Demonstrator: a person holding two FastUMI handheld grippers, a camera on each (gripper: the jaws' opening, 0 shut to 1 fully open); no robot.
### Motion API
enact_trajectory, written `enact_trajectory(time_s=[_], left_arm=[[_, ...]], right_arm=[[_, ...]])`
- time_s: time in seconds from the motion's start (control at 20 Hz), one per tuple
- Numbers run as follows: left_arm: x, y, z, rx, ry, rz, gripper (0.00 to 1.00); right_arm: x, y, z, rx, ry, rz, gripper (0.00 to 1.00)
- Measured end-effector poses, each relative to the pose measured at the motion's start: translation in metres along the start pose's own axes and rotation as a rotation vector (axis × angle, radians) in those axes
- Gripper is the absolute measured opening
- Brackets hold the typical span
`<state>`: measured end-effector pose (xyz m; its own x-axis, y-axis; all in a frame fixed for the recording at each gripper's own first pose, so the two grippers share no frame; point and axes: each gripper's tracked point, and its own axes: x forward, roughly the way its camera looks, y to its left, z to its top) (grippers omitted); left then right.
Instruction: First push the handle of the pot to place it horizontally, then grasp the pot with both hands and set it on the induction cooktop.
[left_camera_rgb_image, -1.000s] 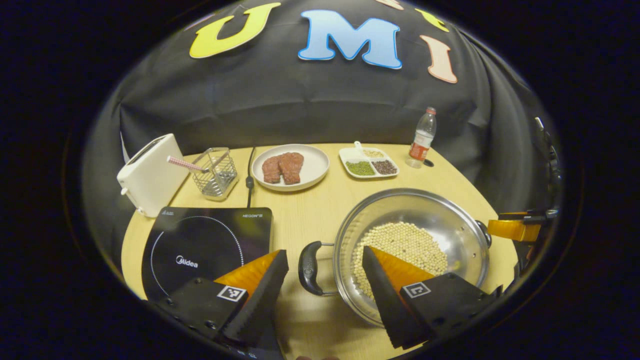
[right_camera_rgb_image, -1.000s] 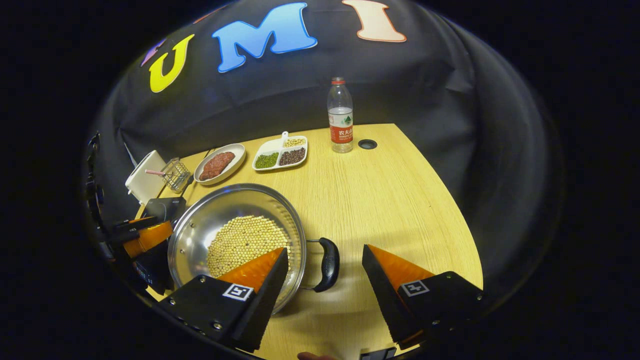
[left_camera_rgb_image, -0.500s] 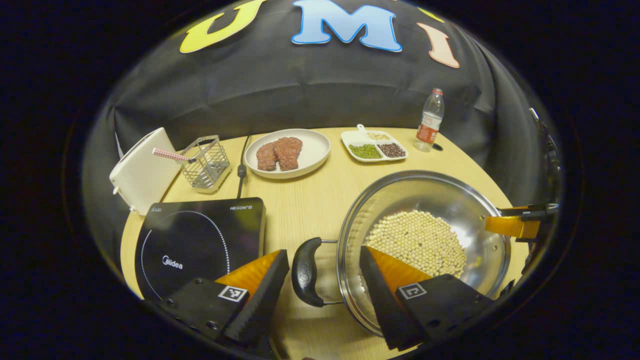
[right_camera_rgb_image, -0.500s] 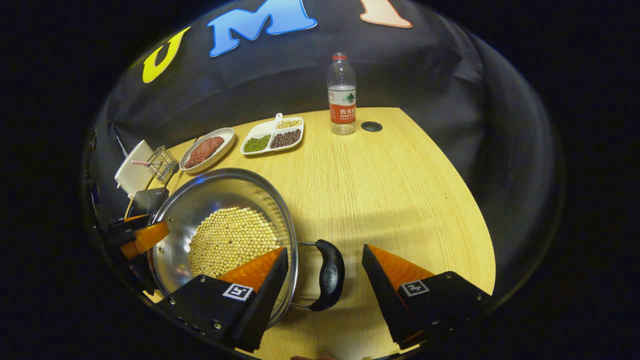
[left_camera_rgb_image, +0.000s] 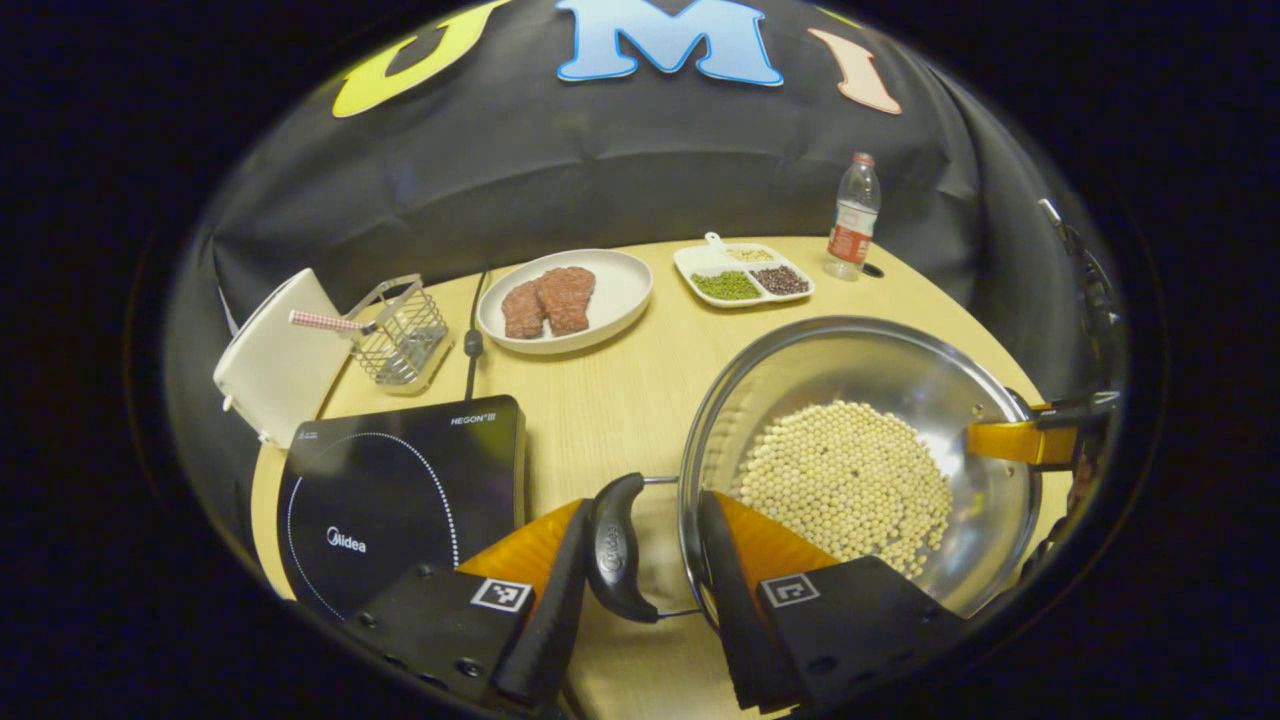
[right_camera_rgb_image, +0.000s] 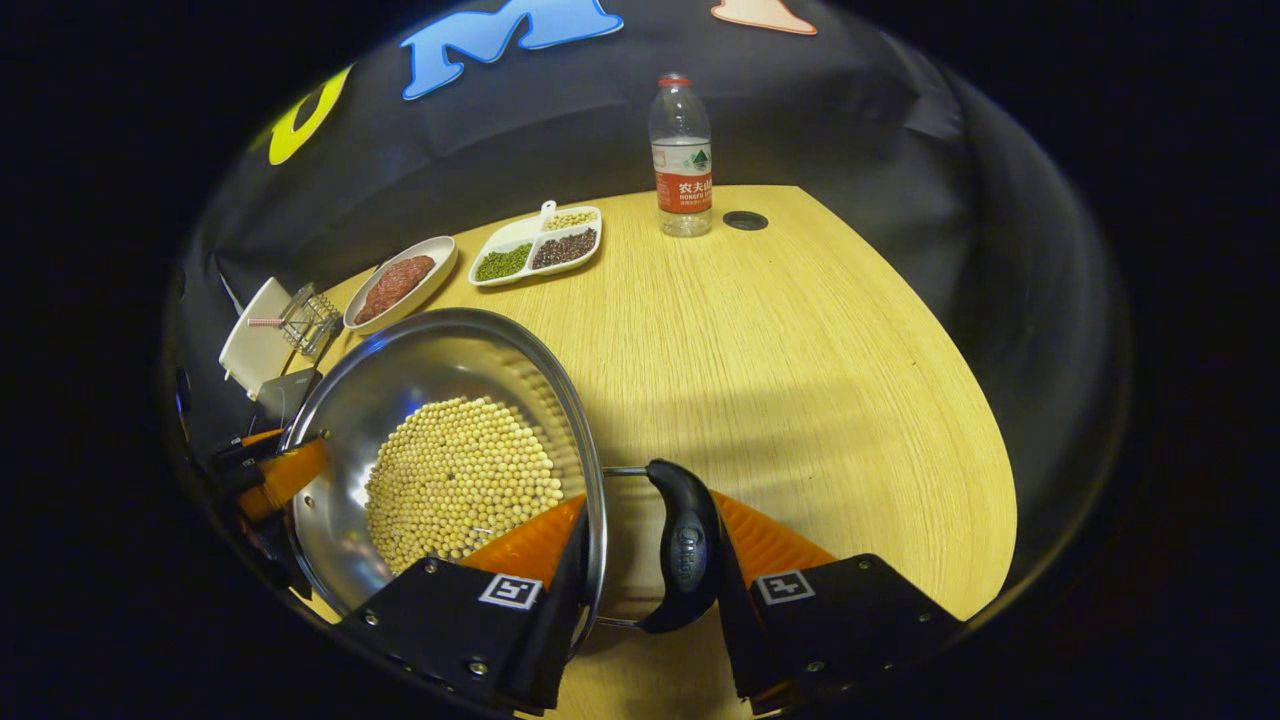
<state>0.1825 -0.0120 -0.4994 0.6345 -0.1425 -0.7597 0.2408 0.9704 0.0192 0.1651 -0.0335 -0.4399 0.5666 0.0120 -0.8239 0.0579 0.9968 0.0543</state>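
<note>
Wooden table (right_camera_rgb_image: 800, 330), cooktop (left_camera_rgb_image: 400, 490), toaster (left_camera_rgb_image: 270, 365), plate (left_camera_rgb_image: 620, 295), bottle (right_camera_rgb_image: 681, 155), pot (left_camera_rgb_image: 870, 370)

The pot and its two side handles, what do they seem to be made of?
The pot looks like polished metal, probably stainless steel: its inner wall is silvery and mirrors the light. Its handles look like matte black moulded plastic, though rubber can't be ruled out, each carried on thin bright wire brackets. The pale round beans inside look dry.
</note>
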Motion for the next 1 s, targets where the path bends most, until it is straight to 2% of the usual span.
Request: enact_trajectory(time_s=[0.1, 0.15, 0.2, 0.25, 0.3, 0.4, 0.45, 0.55, 0.65, 0.7, 0.8, 0.85, 0.95, 1.0], left_arm=[[0.0, 0.0, 0.001, 0.005, -0.012, -0.011, 0.63], [-0.001, 0.0, 0.001, 0.003, -0.016, -0.018, 0.67], [-0.001, 0.0, 0.002, 0.002, -0.016, -0.026, 0.62], [-0.001, 0.001, 0.003, -0.001, -0.016, -0.033, 0.69], [-0.001, 0.0, 0.004, -0.001, -0.013, -0.04, 0.64], [0.0, 0.001, 0.004, 0.012, -0.008, -0.051, 0.6], [0.0, 0.001, 0.004, 0.012, -0.007, -0.058, 0.64], [-0.004, 0.002, 0.006, 0.005, -0.011, -0.063, 0.64], [-0.01, 0.007, 0.011, 0.011, -0.026, -0.06, 0.64], [-0.014, 0.01, 0.013, 0.011, -0.03, -0.058, 0.6], [-0.028, 0.016, 0.018, 0.006, -0.041, -0.056, 0.64], [-0.036, 0.019, 0.02, 0.005, -0.05, -0.053, 0.6], [-0.049, 0.028, 0.025, 0.001, -0.062, -0.051, 0.67], [-0.054, 0.033, 0.027, -0.001, -0.065, -0.05, 0.63]], right_arm=[[-0.001, 0.0, -0.001, -0.009, 0.009, -0.005, 0.6], [-0.002, 0.0, 0.0, -0.007, 0.008, -0.013, 0.6], [-0.001, 0.001, -0.001, 0.003, 0.01, -0.017, 0.6], [-0.002, 0.001, -0.001, 0.015, 0.014, -0.021, 0.6], [-0.003, 0.002, -0.003, 0.019, 0.015, -0.025, 0.6], [-0.005, 0.003, -0.005, 0.017, 0.019, -0.036, 0.6], [-0.008, 0.004, -0.006, 0.017, 0.02, -0.042, 0.6], [-0.015, 0.008, -0.006, 0.022, 0.015, -0.046, 0.6], [-0.023, 0.013, -0.005, 0.026, 0.012, -0.042, 0.6], [-0.028, 0.017, -0.004, 0.031, 0.008, -0.038, 0.6], [-0.037, 0.025, -0.001, 0.028, -0.001, -0.035, 0.6], [-0.042, 0.03, 0.001, 0.025, -0.008, -0.033, 0.6], [-0.053, 0.04, 0.004, 0.023, -0.011, -0.028, 0.6], [-0.057, 0.046, 0.005, 0.023, -0.015, -0.025, 0.6]])
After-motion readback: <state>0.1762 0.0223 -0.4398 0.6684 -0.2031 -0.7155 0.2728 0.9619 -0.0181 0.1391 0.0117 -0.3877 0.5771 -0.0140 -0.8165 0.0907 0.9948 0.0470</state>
